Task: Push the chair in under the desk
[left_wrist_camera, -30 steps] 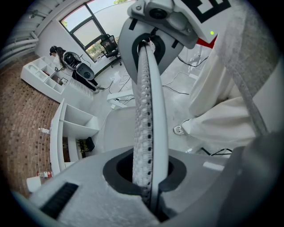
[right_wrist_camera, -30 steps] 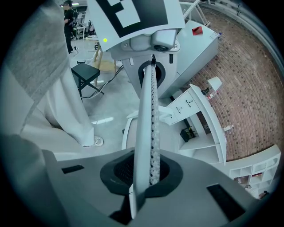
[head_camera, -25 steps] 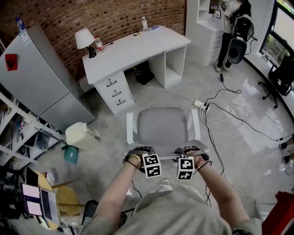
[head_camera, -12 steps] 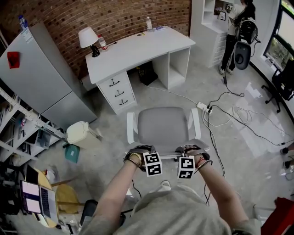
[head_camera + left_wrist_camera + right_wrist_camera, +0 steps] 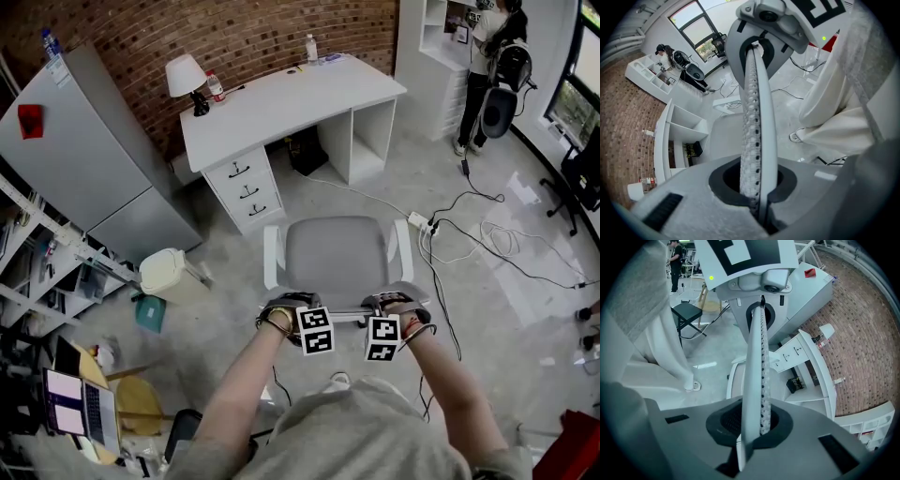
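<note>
Toward the white worktop (image 5: 291,98) the grey chair (image 5: 337,258) had rolled slightly closer than a second before. It stood in front of the worktop's knee opening, near it but fully outside. At the chair's back edge, on the side farthest from the worktop, I had the left hand-held gripper (image 5: 292,317) and the right hand-held gripper (image 5: 386,314), each with jaws closed together and nothing between them.

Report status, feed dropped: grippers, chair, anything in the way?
Left gripper and right gripper shut at back of chair. Chair short of desk. Cable crosses floor between them.
</note>
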A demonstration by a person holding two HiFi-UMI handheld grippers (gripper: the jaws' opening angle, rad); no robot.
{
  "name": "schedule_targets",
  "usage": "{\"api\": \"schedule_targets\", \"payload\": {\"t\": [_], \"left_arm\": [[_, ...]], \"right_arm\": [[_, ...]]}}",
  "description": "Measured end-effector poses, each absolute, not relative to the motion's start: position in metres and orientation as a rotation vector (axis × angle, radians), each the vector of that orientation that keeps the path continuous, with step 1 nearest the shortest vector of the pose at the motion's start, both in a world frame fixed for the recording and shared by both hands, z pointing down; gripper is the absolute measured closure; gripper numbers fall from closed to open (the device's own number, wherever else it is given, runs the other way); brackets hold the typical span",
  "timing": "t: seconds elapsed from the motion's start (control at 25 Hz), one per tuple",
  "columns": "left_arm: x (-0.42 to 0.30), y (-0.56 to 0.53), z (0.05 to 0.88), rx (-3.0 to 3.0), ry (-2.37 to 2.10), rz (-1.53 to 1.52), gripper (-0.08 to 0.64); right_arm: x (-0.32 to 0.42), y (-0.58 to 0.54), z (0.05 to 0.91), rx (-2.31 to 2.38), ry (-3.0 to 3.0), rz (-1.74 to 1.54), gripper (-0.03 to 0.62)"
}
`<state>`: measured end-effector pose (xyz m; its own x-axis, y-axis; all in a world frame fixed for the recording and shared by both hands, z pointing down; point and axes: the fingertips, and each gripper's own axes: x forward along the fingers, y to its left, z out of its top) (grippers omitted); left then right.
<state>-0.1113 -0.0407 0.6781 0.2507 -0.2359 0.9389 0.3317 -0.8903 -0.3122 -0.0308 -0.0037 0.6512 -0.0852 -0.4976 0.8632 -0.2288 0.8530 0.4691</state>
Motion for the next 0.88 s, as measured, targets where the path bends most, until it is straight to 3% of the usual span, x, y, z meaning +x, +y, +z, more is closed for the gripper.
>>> {"api": "schedule_targets", "payload": {"t": [0.88], "left_arm": [[-0.098,-0.103,0.677,-2.062,-0.084,-1.677,0.538]], "right_arm": [[-0.016,-0.066,0.65,0.598,-1.656,-0.274,0.581]]}}
